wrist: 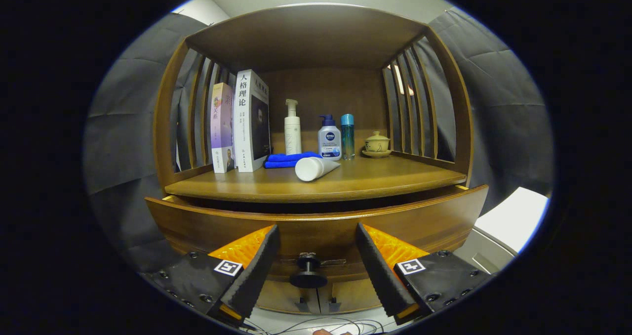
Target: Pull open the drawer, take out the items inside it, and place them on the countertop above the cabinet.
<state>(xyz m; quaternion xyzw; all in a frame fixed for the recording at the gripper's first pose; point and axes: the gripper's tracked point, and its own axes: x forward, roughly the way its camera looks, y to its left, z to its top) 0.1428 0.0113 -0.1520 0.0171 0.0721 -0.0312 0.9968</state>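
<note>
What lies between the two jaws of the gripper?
In the gripper view, the dark round drawer knob on the brown wooden drawer front sits between the open jaws of the gripper, untouched.

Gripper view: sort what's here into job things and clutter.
Job:
drawer, slightly open
knob, between the open fingers
countertop
gripper

Clutter:
two books
white pump bottle
blue-capped pump bottle
teal bottle
blue cloth
white tube
lidded cup

Claw (316, 271) spread around drawer knob (308, 271)
</note>
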